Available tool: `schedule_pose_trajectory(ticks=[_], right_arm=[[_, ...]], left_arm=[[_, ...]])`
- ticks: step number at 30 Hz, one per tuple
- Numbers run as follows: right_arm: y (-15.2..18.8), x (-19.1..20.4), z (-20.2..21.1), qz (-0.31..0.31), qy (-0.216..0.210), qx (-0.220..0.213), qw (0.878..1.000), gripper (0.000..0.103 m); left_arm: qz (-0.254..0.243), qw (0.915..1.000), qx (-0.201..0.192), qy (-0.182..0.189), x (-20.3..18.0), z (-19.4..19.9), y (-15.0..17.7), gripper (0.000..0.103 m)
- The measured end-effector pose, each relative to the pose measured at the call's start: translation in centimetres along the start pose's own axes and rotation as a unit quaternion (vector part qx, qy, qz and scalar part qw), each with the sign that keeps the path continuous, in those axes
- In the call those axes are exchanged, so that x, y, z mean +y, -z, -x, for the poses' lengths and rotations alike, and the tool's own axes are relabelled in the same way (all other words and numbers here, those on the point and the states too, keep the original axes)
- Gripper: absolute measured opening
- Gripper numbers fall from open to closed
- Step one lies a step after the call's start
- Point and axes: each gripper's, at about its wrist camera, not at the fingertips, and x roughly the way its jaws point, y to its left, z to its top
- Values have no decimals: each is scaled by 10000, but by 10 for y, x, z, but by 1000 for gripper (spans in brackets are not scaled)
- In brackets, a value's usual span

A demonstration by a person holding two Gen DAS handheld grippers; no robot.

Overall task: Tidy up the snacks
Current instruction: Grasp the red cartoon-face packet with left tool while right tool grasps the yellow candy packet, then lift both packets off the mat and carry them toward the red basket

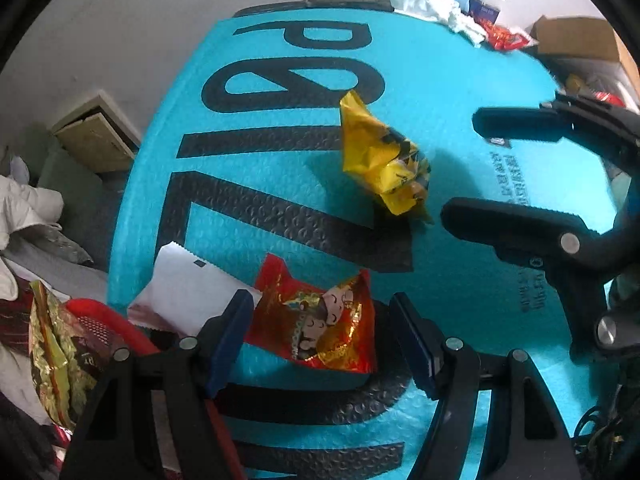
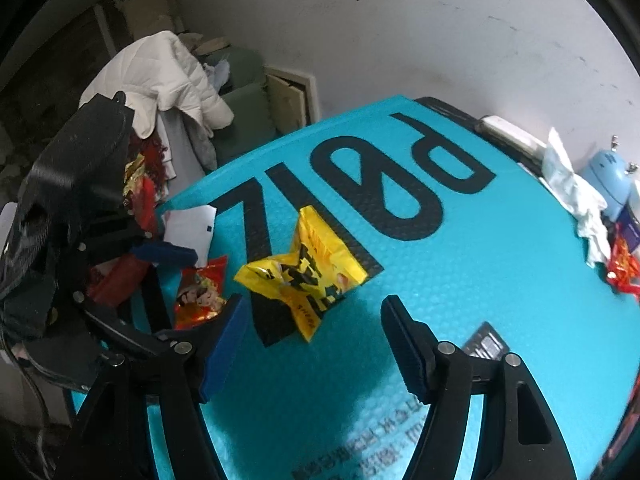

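Snacks are lying scattered on a turquoise mat with big black lettering. Through the left wrist camera, the left gripper is hanging with its jaws spread wide around a red packet, not touching it; a white packet is sitting just left of it beside a red basket, a yellow packet is lying farther up the mat, and the right gripper is reaching in from the right, also wide open. Through the right wrist camera, the right gripper is gaping empty just short of the yellow packet, while the left gripper is straddling the red packet at the mat's left edge.
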Motion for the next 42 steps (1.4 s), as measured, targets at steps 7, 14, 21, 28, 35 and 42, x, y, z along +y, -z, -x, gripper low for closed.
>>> schedule_pose_trajectory(ticks=[7, 14, 21, 28, 35, 42], right_arm=[[-4, -1, -25, 232, -85, 79, 9997, 74], [-4, 2, -39, 238, -66, 43, 9997, 59], [2, 4, -36, 276, 19, -64, 9996, 37], [10, 2, -22, 50, 49, -154, 9999, 34], [27, 5, 3, -173, 130, -222, 9995, 33], [55, 11, 38, -475, 270, -324, 9980, 33]], left_arm=[[-37, 9995, -87, -299, -6, -9, -4, 69], [-120, 9981, -334, -494, -5, -8, -2, 42], [-255, 9967, -578, -511, -9, -3, 2, 39], [-180, 9969, -708, -276, -12, 4, 10, 38], [-206, 9960, -870, -43, -23, 21, 21, 38], [-174, 9936, -1090, 224, -38, 42, 39, 38]])
